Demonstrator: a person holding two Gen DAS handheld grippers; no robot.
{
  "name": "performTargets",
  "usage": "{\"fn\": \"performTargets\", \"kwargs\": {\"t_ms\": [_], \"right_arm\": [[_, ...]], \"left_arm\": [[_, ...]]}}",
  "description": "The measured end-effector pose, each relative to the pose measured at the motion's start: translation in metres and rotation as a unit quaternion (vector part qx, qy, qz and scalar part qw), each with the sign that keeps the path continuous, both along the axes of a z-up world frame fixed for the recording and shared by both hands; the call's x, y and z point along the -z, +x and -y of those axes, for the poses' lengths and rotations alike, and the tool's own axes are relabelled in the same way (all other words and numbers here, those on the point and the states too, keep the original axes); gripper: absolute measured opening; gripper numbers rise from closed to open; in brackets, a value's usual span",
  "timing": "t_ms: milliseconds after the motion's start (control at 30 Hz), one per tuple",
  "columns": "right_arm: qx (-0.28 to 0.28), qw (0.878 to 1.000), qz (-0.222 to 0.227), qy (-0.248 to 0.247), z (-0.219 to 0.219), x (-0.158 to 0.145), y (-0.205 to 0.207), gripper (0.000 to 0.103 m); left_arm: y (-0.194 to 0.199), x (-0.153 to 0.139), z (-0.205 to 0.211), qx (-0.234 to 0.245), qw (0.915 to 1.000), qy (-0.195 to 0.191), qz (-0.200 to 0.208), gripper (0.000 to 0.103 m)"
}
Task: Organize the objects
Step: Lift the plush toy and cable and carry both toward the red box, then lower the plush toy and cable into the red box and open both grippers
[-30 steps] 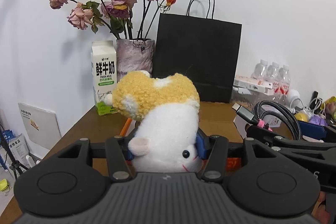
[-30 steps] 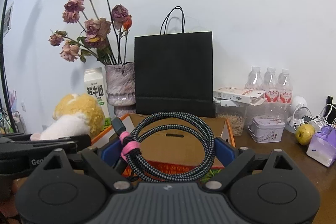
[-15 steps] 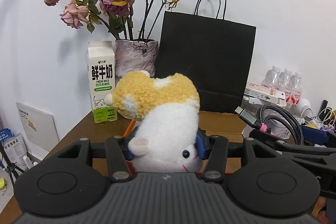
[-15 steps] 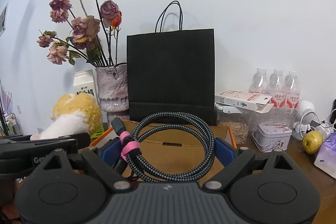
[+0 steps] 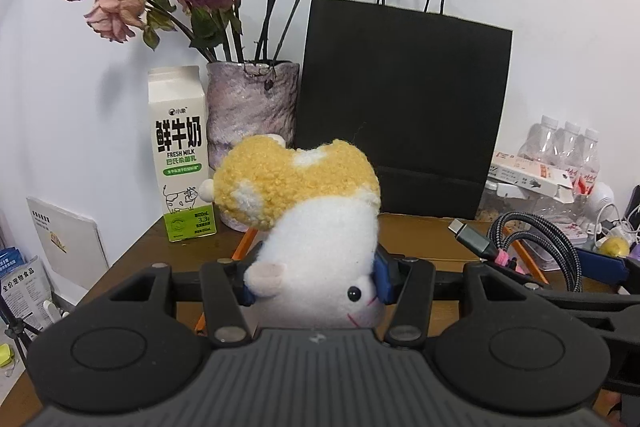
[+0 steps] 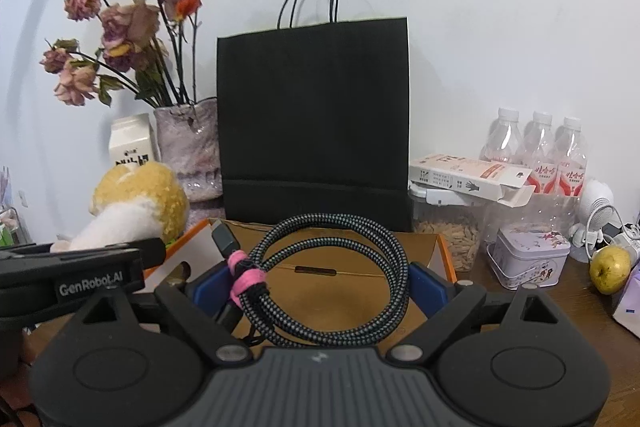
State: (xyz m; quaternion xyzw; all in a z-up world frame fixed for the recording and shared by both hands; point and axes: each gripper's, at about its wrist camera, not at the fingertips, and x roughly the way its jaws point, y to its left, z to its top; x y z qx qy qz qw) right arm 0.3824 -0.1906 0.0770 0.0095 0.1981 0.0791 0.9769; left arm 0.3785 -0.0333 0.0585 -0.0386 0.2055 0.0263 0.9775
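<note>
Both claws loaded, carried over the cardboard box (image 6: 352, 283).
Plush toy (image 5: 316, 227): soft, light, squeezes under the pads; left gripper (image 5: 314, 281) pinches its white body, left of the box. Coiled cable (image 6: 320, 283): springy, braided; right gripper (image 6: 320, 287) spread wide, clasping the coil above the box; best held near the pink tie (image 6: 244, 281).

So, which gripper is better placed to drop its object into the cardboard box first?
Probably the right gripper. Its coiled cable is already in front of the open cardboard box, centred on it. The left gripper, holding the plush toy, is off to the box's left side.
</note>
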Motion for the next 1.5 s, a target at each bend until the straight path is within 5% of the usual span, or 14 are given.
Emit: {"fn": "performTargets", "kwargs": {"t_ms": [833,933,1067,1133,1500], "right_arm": [[0.035,0.998,-0.057,-0.006,0.014,0.044,0.065,0.092],[0.039,0.997,-0.059,-0.009,0.014,0.045,0.066,0.093],[0.05,0.996,-0.076,-0.008,0.016,0.049,0.071,0.094],[0.057,0.995,-0.078,-0.008,0.017,0.049,0.071,0.102],[0.058,0.995,-0.076,0.002,0.021,0.042,0.065,0.102]], "left_arm": [[0.065,0.038,0.006,0.012,0.999,0.013,-0.042,0.053],[0.065,0.038,0.005,0.014,0.999,0.012,-0.039,0.058],[0.061,0.035,0.006,0.009,0.9996,0.015,-0.024,0.103],[0.058,0.033,0.006,0.003,0.9997,0.018,-0.015,0.103],[0.054,0.026,0.004,0.002,0.9998,0.009,-0.018,0.103]]}}
